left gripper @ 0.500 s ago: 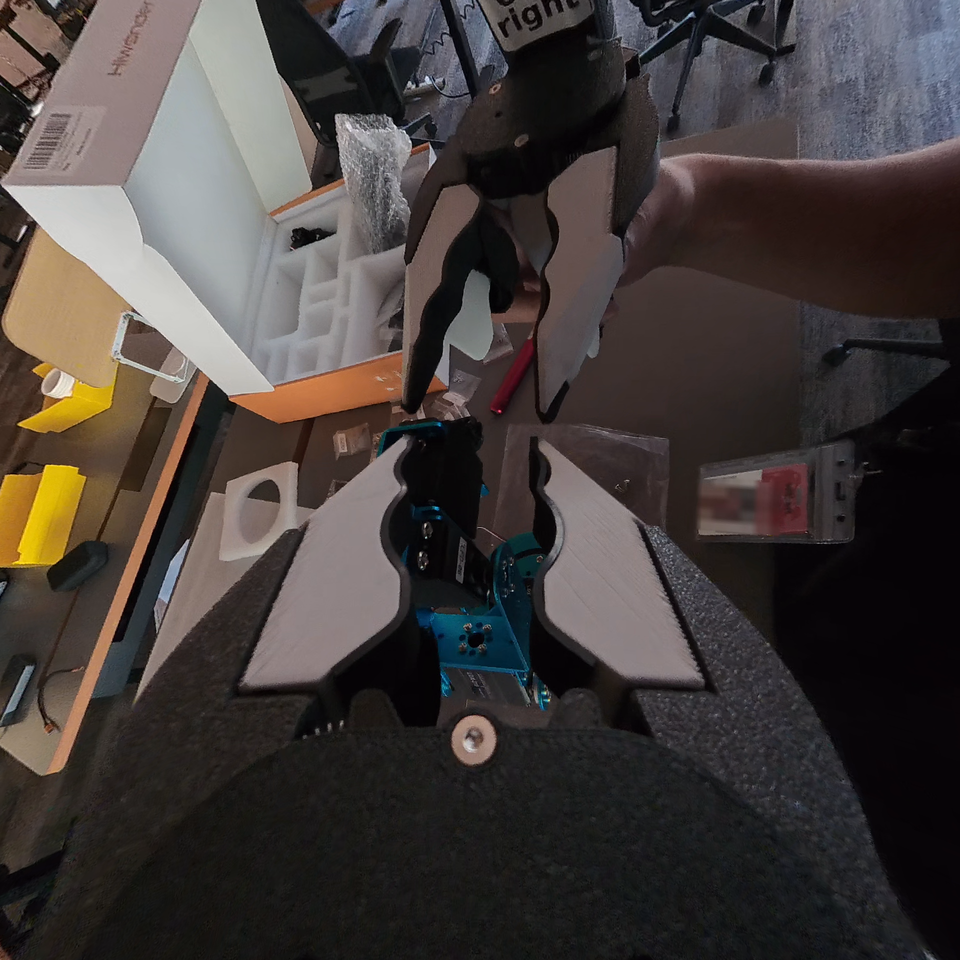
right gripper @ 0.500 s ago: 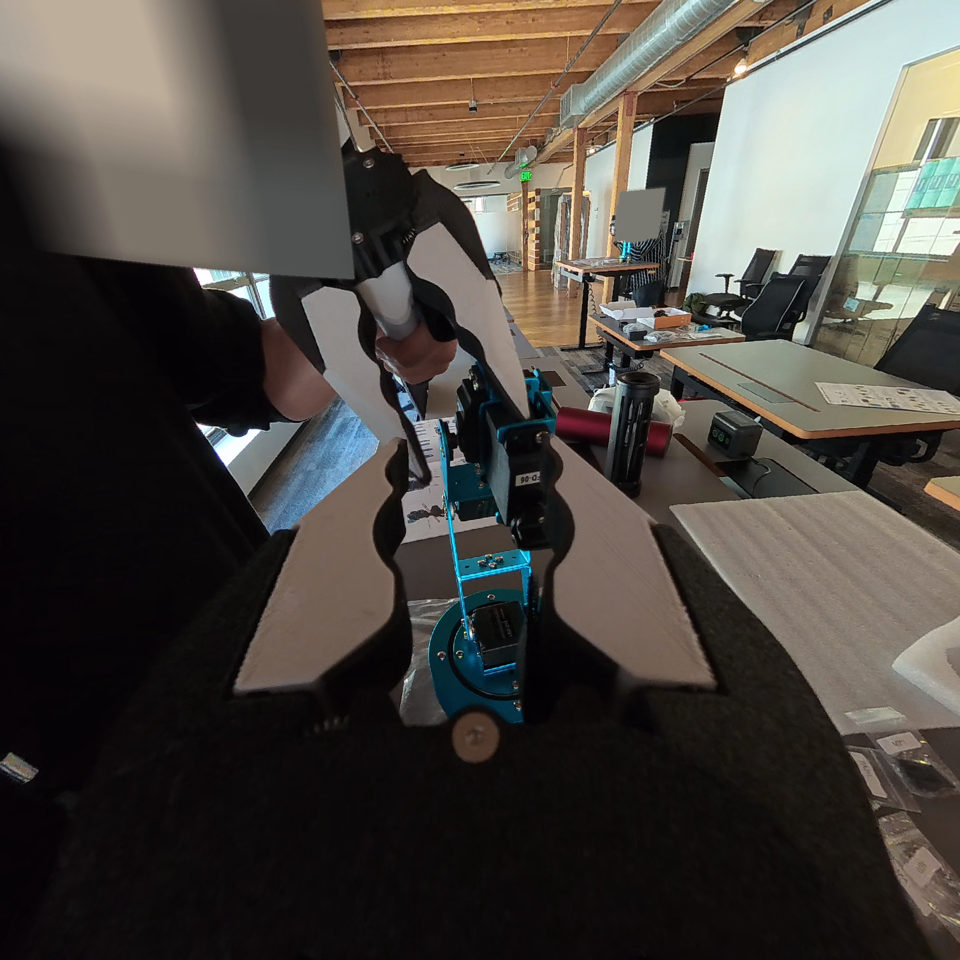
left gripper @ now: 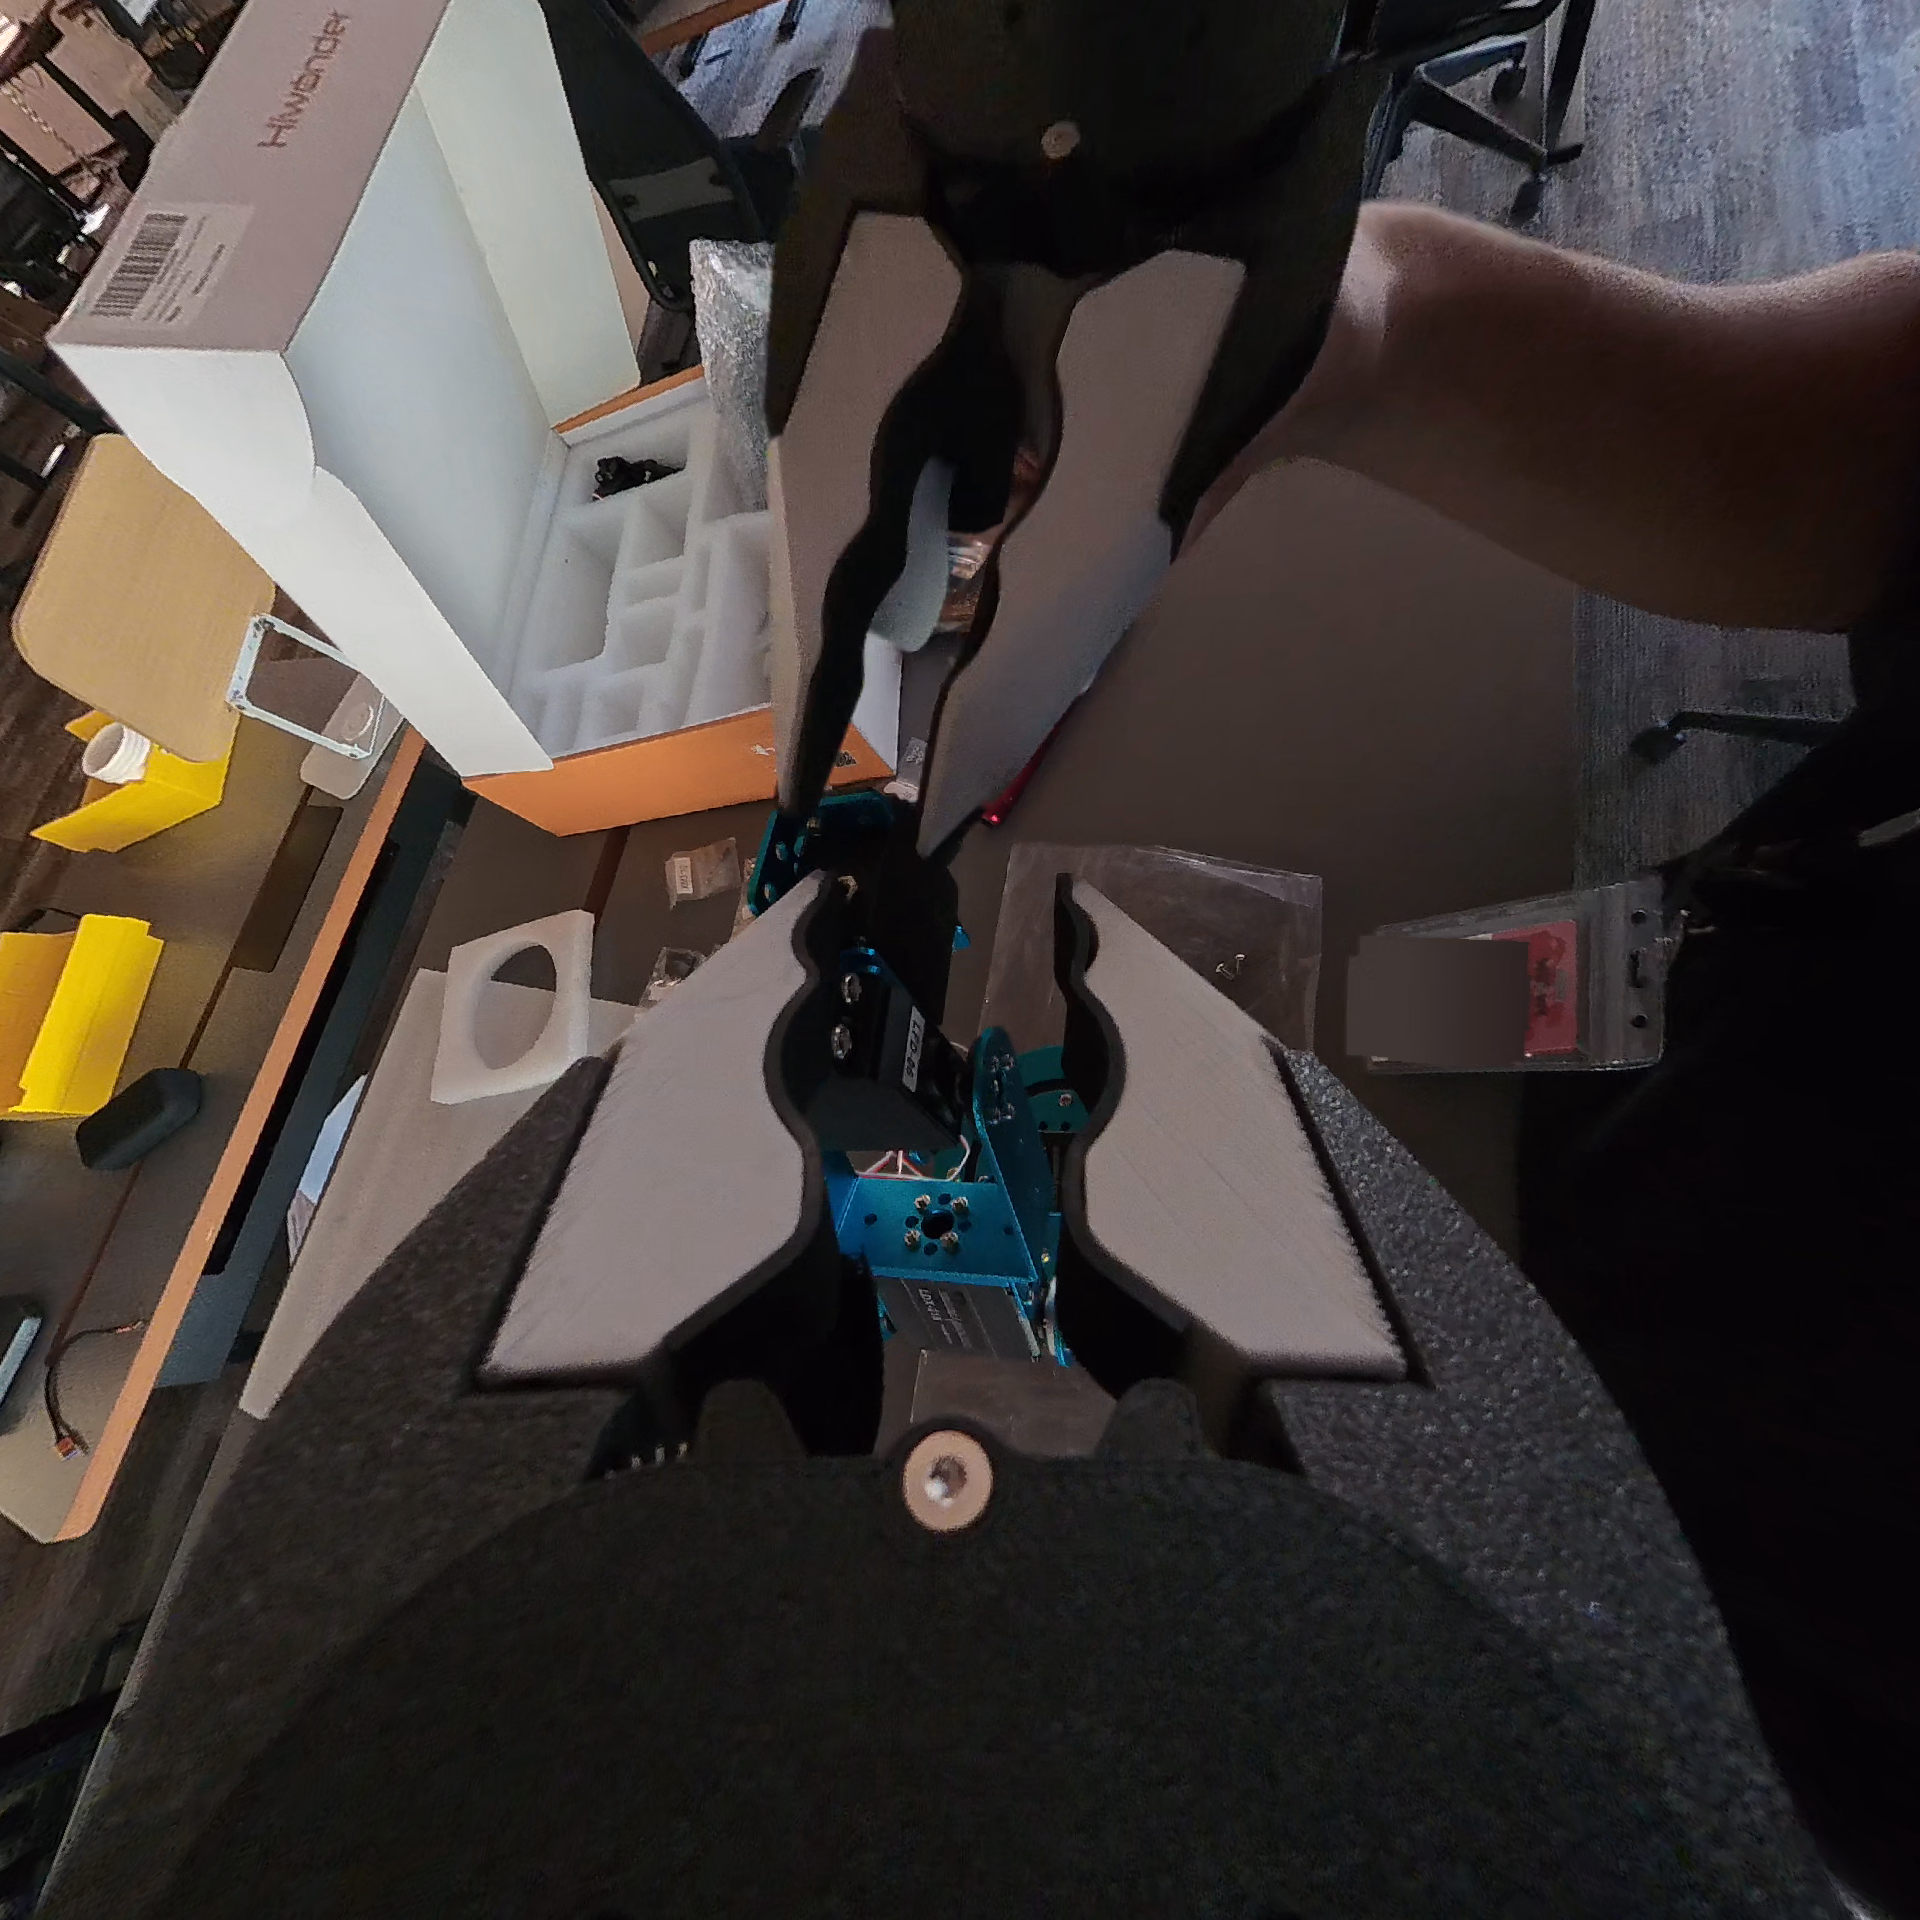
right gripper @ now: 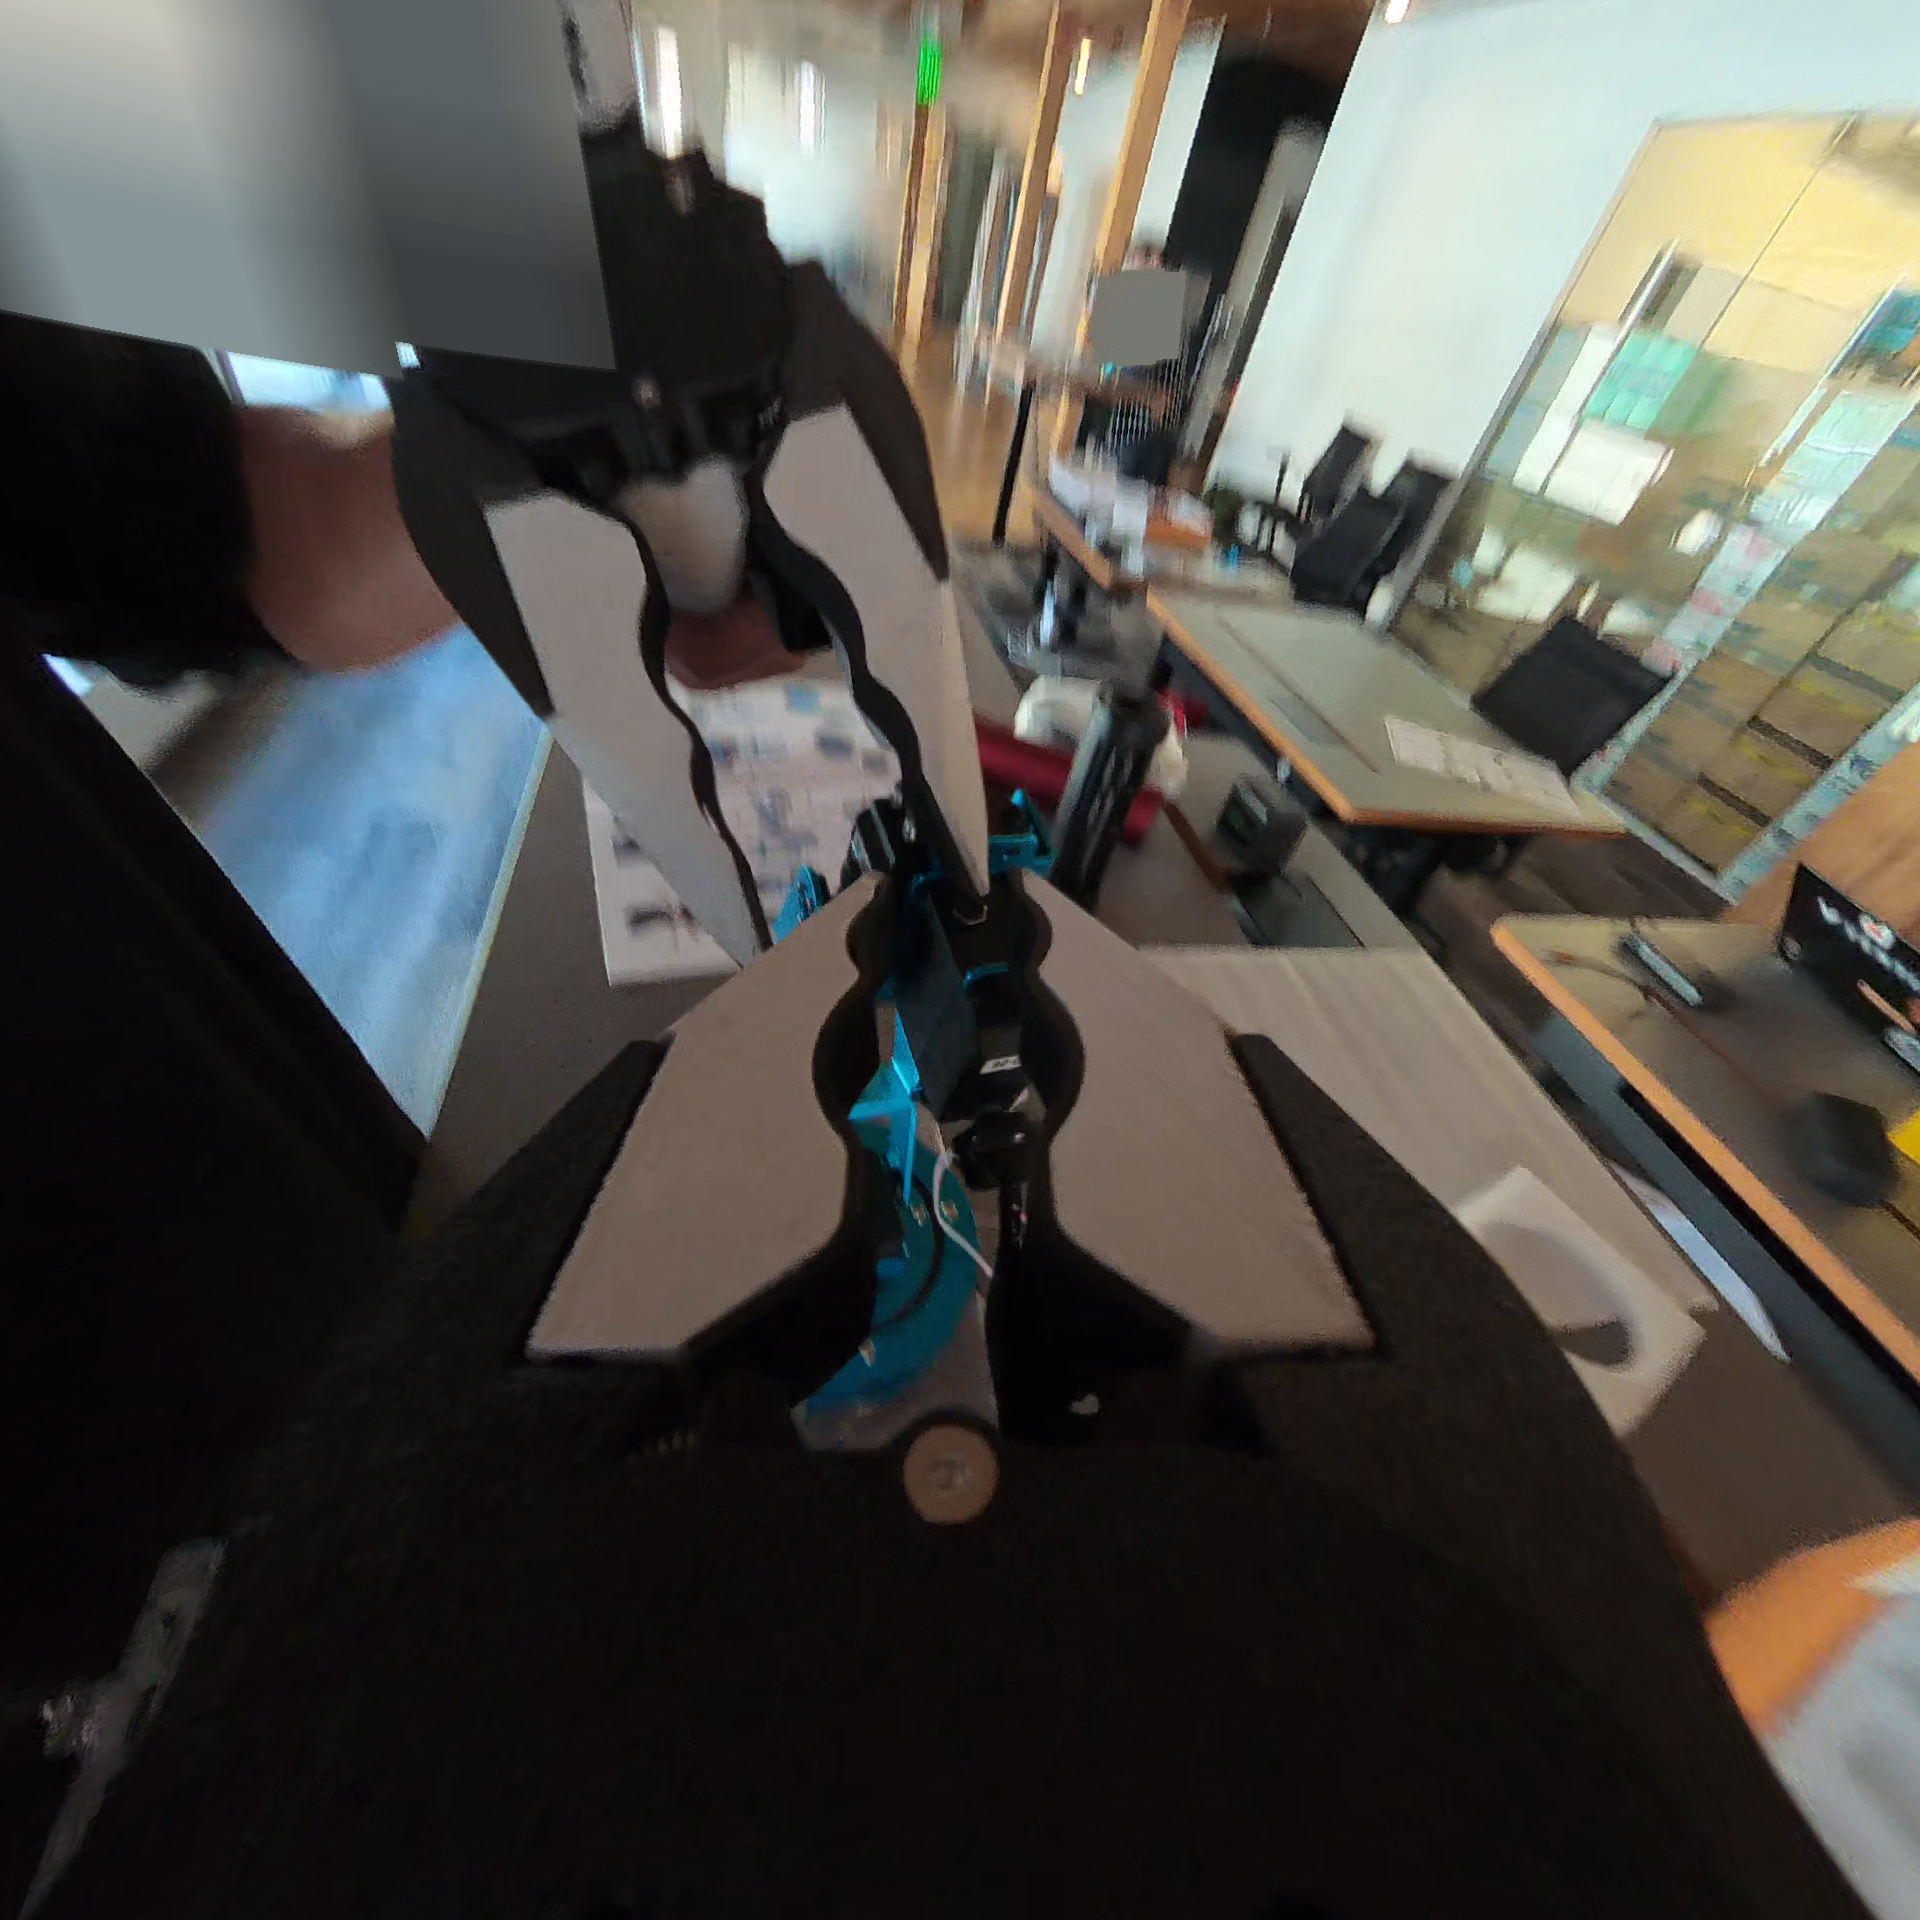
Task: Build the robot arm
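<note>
Two grippers are seen meeting over one small assembly of blue anodised metal brackets and black servo blocks point(left gripper: 914, 1132), which stands upright on a round blue base upon the dark counter point(left gripper: 1351, 727); thin white and red wires are visible at its middle joint, and small screws are seen along its brackets. Within the left wrist view the assembly lies between the pale fingers of the left gripper point(left gripper: 940, 888); those fingers are spread wide, with the black servo block just beside the left one and a clear gap at the right one, so nothing is gripped. Opposite, the right gripper point(left gripper: 857, 831) is pointed down at the top bracket of the assembly; its tips are drawn near together there. Within the blurred right wrist view the right gripper point(right gripper: 951, 894) is seen nearly closed about the upper part of the assembly point(right gripper: 935, 1029), its wavy fingers touching the black and blue parts on both sides; the left gripper point(right gripper: 862, 909) is seen beyond, its tips at the same top end. Beside the assembly a clear plastic bag point(left gripper: 1174, 925) lies flat on the counter; farther off an open white and orange box with white foam compartments point(left gripper: 623, 613) is set, and a white foam piece with a round hole point(left gripper: 514, 1003) lies near it.
</note>
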`<state>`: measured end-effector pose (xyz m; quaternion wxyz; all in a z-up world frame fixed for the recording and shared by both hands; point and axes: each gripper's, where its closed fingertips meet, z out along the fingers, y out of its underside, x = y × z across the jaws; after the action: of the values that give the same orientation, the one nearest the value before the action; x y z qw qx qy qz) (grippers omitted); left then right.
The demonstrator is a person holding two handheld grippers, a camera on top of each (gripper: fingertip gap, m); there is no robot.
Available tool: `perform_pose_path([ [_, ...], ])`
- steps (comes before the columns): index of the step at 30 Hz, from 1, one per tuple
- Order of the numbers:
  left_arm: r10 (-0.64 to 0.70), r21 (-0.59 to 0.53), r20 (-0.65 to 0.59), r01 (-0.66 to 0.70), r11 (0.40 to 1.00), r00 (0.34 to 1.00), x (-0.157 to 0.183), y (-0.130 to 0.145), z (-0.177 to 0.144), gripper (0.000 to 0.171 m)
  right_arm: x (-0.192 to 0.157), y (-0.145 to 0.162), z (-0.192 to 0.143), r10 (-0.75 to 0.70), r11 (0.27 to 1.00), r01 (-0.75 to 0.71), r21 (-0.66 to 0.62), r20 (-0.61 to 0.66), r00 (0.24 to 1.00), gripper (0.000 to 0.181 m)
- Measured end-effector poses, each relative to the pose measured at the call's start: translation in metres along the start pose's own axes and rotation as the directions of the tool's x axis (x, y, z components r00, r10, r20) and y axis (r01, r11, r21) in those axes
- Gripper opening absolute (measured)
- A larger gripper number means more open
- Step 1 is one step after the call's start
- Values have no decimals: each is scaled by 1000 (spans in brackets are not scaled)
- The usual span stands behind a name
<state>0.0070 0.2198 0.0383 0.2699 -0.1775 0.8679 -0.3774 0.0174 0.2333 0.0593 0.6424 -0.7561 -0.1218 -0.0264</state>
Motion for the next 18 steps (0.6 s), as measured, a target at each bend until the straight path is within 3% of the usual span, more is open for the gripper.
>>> perform_pose_path([
  [6, -3, 31, 14, 2, 1000, 1000, -1, -1, -3, 41, 4, 16, 14, -14, 981, 21, -193, 35, 999, 19],
  [14, -5, 92, 19, 3, 996, 1000, -1, -5, -10, 40, 5, 13, 1, -28, 969, 37, -243, 41, 999, 19],
  [18, 11, 104, 29, -13, 994, 1000, -5, -5, -14, 40, 5, 17, 1, -96, 926, 118, -360, 78, 992, 19],
])
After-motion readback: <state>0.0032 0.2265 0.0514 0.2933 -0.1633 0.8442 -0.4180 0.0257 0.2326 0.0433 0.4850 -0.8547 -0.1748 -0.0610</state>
